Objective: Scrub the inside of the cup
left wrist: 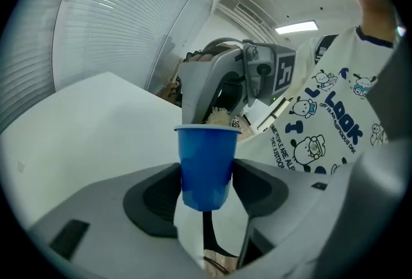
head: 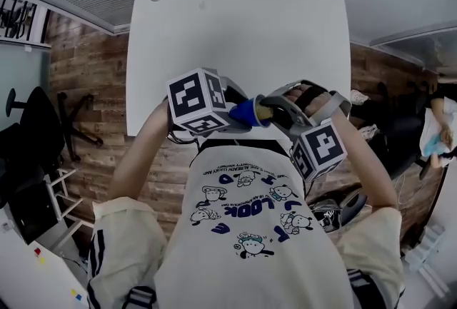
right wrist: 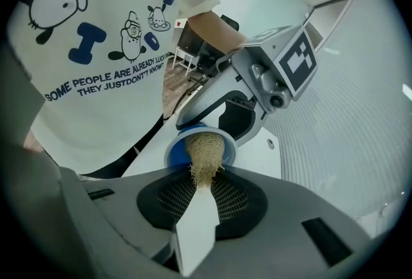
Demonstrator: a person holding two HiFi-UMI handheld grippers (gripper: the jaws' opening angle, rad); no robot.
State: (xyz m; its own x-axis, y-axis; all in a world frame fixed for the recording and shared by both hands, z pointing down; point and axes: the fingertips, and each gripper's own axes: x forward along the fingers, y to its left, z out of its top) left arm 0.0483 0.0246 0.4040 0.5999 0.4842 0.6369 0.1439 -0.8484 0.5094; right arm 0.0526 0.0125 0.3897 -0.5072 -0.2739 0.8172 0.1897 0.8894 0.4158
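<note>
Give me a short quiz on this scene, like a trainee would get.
1. True or false: the left gripper is empty.
2. What colour is the cup? A red, B blue, C white.
3. Fill in: the right gripper holds a tan ____ in the cup's mouth.

Key:
1. False, it holds the cup.
2. B.
3. Scrubber.

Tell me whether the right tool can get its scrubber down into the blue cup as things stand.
Likely yes: the left tool holds the blue cup with its open mouth facing the right tool, whose tan scrubber sits inside the rim; nothing lies between.
</note>
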